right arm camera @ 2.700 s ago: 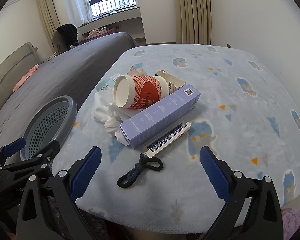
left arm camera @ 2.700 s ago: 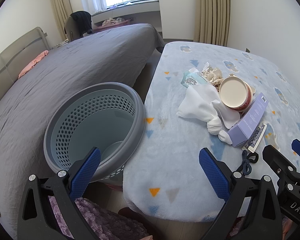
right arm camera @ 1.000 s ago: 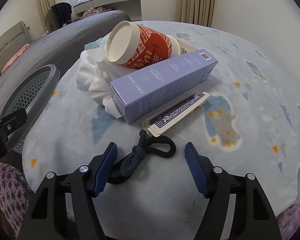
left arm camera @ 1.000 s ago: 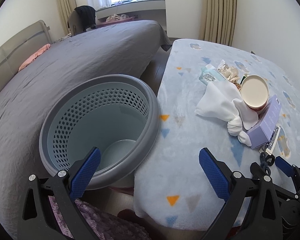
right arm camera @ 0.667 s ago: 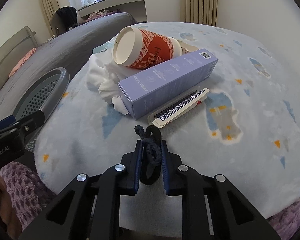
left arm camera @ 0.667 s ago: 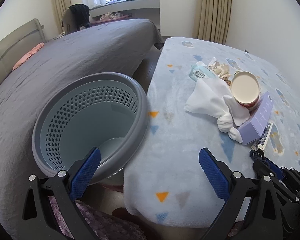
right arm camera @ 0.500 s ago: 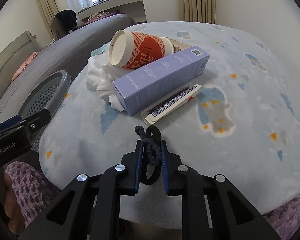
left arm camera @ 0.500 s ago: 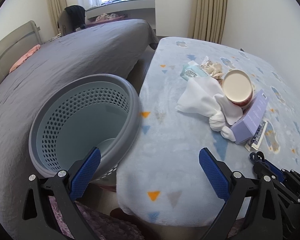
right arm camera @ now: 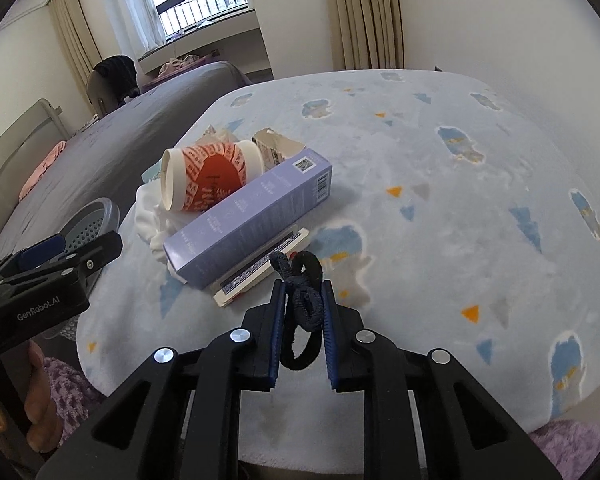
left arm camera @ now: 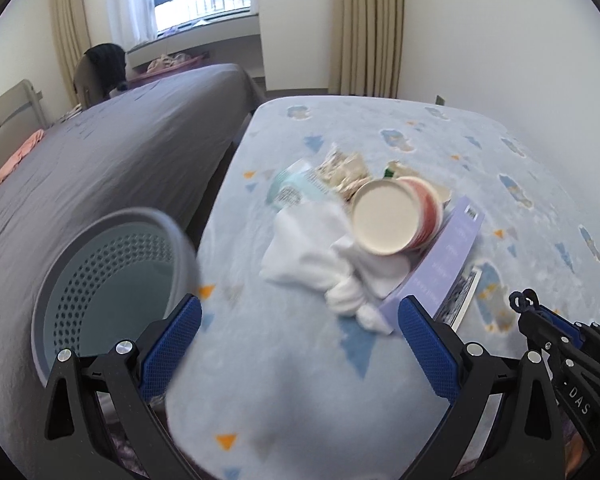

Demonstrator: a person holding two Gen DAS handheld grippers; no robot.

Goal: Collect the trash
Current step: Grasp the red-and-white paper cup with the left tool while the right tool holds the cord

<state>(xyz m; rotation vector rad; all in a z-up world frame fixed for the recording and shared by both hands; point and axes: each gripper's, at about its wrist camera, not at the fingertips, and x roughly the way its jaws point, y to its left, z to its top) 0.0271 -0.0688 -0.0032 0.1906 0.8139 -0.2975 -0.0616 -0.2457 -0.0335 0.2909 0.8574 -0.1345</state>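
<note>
The right gripper is pinching the black cord, lifting it above the blanket. The basket is sitting off to its left, beside the left gripper, whose jaws are spreading wide, holding nothing.

Right gripper: fingers pinched on a knotted black cord, raised just over the blue blanket. Left gripper: fingers spread wide, nothing between them, hovering at the blanket's near left edge.
</note>
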